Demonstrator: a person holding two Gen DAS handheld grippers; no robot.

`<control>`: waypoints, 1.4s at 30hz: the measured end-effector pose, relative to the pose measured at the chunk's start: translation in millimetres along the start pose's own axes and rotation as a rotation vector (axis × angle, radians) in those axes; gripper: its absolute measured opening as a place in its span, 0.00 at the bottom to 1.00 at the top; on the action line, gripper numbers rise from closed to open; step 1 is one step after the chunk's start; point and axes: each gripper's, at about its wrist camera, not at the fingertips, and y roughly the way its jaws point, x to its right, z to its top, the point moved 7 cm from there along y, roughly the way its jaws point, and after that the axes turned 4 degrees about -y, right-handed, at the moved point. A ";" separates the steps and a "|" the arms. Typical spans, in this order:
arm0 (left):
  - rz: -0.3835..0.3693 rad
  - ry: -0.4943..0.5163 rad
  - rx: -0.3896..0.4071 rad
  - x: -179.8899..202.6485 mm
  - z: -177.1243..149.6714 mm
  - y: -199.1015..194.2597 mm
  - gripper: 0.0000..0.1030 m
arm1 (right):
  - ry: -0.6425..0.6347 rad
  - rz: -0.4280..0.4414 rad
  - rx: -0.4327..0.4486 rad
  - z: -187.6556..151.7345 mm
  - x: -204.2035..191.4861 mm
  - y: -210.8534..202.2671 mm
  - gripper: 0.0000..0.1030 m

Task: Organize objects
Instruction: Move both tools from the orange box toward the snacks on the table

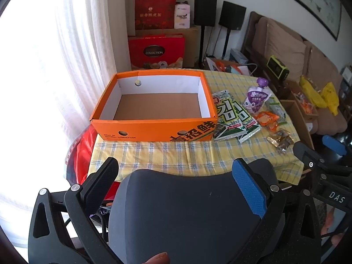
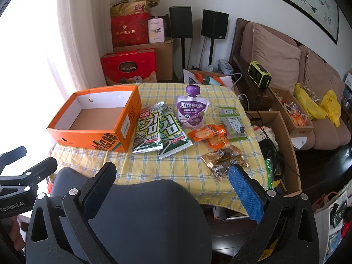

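A home living room: cushioned sofa (image 2: 308,74), curtained window (image 1: 72,44), speakers (image 2: 180,22), stacked gift boxes (image 2: 129,66).

Far behind the worktop, red gift boxes (image 2: 129,66) stand stacked against a white curtain (image 1: 72,44), with two black speakers (image 2: 214,23) on stands just to their right. A brown sofa (image 2: 286,55) runs along the right wall, carrying yellow bags (image 2: 329,105) and a lime-green radio (image 2: 259,74).

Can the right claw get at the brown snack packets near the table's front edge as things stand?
Probably yes. The right claw is open and empty, and the brown snack packets lie just ahead of its blue finger, with only bare tablecloth between and nothing stacked on them.
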 end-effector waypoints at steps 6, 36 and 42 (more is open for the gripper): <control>0.002 -0.006 -0.002 0.3 0.3 1.1 1.00 | -0.002 -0.018 0.002 -0.6 3.7 -1.2 1.00; -0.023 0.067 0.007 30.6 10.3 24.0 1.00 | 0.058 -0.059 -0.026 -4.8 36.8 15.3 1.00; -0.143 0.086 0.000 54.7 10.3 35.5 1.00 | 0.090 -0.081 -0.045 -8.9 54.2 25.4 1.00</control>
